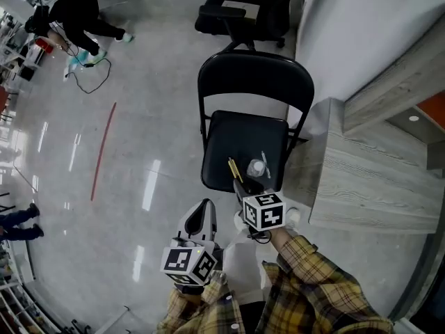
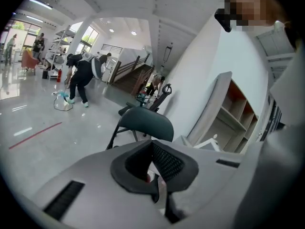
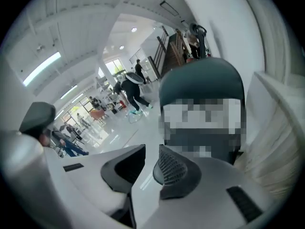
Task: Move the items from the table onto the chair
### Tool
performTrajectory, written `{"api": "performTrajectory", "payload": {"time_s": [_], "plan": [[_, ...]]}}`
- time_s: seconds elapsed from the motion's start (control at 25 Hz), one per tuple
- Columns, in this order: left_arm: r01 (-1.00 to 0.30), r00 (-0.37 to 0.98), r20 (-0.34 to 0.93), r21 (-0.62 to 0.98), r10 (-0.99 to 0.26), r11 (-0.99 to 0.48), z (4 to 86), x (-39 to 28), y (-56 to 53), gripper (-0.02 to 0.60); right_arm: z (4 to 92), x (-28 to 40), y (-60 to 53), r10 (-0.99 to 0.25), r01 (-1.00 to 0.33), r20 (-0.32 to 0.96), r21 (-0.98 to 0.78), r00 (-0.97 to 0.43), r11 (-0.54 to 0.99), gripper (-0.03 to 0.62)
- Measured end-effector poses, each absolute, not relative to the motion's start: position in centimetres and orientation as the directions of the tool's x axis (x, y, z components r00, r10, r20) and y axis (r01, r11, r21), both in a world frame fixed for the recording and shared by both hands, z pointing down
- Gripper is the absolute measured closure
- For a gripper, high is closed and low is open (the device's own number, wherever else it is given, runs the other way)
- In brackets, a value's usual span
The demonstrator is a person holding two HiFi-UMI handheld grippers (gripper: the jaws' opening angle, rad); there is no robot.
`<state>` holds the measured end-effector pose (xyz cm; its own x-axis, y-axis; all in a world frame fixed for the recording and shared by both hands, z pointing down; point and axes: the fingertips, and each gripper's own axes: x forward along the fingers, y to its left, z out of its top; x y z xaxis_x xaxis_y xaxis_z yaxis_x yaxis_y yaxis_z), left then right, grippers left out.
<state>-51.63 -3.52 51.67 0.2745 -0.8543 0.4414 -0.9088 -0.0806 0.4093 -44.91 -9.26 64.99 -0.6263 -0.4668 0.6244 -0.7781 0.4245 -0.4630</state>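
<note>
Glossy grey floor point(image 1: 139, 117), matt black chair seat point(image 1: 233, 141), pale wood-grain table point(image 1: 361, 179), plaid cloth sleeve point(image 1: 313, 264)

The chair seat point(image 1: 229, 141) is open to approach from the front and from the floor point(image 1: 139, 117) on its left. The table point(image 1: 361, 179) stands just beside its right edge, the backrest point(image 1: 254, 75) closes the far side, and small items point(image 1: 258, 167) occupy its near right part.

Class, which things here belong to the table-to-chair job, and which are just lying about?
Job: black folding metal chair; thin yellow stick and small clear round item on its seat; grey wood-grain table.
Lying about: black office chair; red floor line.
</note>
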Motion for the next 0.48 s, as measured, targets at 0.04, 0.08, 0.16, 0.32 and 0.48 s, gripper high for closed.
{"api": "performTrajectory", "payload": {"time_s": [0.04,0.08,0.16,0.32,0.48], "plan": [[-0.908,0.288,0.422,0.404,-0.86,-0.106,50.6,-50.9,-4.3,0.577,62.4,-44.2,-9.9,-0.494,-0.772,0.595,-0.461,-0.634,0.437,0.502],[-0.907,0.302,0.403,0.4,-0.864,-0.13,49.5,-50.1,-5.1,0.577,59.9,-43.5,-10.4,-0.52,-0.767,0.565,-0.456,-0.641,0.451,0.514],[-0.905,0.327,0.375,0.389,-0.868,-0.173,47.4,-48.1,-6.1,0.577,55.1,-41.7,-10.6,-0.561,-0.756,0.507,-0.447,-0.655,0.478,0.532],[-0.894,0.388,0.319,0.36,-0.865,-0.268,43.1,-43.0,-7.5,0.577,46.8,-36.6,-9.8,-0.633,-0.735,0.387,-0.464,-0.67,0.495,0.56],[-0.875,0.44,0.272,0.343,-0.856,-0.341,39.5,-36.2,-7.6,0.577,40.5,-28.7,-7.8,-0.698,-0.728,0.281,-0.469,-0.659,0.499,0.574]]}}
